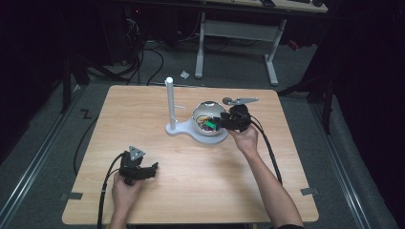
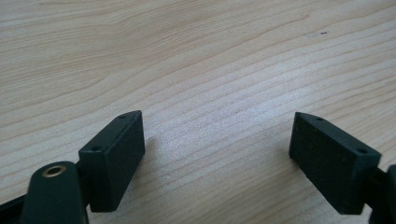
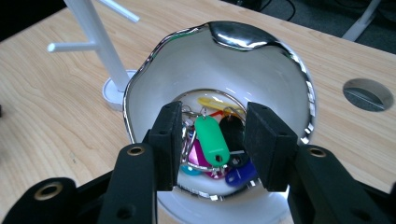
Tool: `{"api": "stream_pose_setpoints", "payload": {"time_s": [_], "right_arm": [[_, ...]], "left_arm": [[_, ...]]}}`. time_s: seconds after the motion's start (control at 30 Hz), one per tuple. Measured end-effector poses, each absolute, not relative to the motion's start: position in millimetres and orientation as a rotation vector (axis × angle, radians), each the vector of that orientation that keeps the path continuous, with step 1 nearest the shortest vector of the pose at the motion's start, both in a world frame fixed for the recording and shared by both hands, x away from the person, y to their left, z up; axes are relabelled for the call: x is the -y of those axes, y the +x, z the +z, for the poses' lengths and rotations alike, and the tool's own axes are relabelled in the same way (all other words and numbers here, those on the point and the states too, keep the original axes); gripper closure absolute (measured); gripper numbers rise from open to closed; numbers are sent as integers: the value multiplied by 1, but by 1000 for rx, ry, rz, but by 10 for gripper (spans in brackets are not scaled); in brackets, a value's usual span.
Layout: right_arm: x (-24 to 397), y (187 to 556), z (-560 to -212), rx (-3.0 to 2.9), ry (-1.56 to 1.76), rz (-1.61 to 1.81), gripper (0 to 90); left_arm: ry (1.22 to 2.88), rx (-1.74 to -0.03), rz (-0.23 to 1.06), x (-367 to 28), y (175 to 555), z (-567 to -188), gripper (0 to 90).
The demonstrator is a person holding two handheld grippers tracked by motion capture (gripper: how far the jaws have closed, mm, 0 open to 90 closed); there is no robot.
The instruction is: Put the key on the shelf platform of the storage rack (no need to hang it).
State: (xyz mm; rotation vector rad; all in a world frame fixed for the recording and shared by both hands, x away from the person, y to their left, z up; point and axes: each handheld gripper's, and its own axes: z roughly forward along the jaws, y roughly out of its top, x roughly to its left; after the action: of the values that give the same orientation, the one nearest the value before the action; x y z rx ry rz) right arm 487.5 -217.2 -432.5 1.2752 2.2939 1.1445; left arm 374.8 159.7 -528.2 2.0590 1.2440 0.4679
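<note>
A shiny white bowl [image 1: 208, 119] with a chrome rim [image 3: 140, 74] stands on the table's far middle and holds several coloured key tags on rings. A green tag [image 3: 212, 140] lies on top, with yellow, black, blue and pink tags around it. My right gripper [image 3: 215, 114] reaches into the bowl's mouth from the right [image 1: 220, 121]. Its jaws stand apart on either side of the green tag, and the pads do not press on it. Near the front left, my left gripper [image 1: 154, 169] rests open over bare wood [image 2: 217, 126] with nothing between its jaws.
A white stand with a tall post and side pegs [image 1: 170, 102] rises just left of the bowl [image 3: 95, 37]. A round cable hole [image 3: 367, 93] sits in the tabletop behind the bowl. Desk legs and cables lie on the floor beyond the table.
</note>
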Motion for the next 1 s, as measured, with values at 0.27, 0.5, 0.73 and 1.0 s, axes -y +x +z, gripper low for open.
{"api": "stream_pose_setpoints", "payload": {"time_s": [0.27, 0.5, 0.73, 1.0], "right_arm": [[243, 468, -420, -2243, 1272, 1135, 561], [257, 451, -413, -2220, 1289, 1117, 539], [266, 437, -412, -2183, 1286, 1119, 537], [280, 422, -410, -2143, 1311, 1136, 536]], "left_arm": [[2059, -1244, 468, -160, 375, -528, 187], [2059, -1244, 468, -160, 375, -528, 188], [2060, -1245, 469, -160, 375, -528, 188], [2059, -1245, 469, -160, 375, -528, 188]]}}
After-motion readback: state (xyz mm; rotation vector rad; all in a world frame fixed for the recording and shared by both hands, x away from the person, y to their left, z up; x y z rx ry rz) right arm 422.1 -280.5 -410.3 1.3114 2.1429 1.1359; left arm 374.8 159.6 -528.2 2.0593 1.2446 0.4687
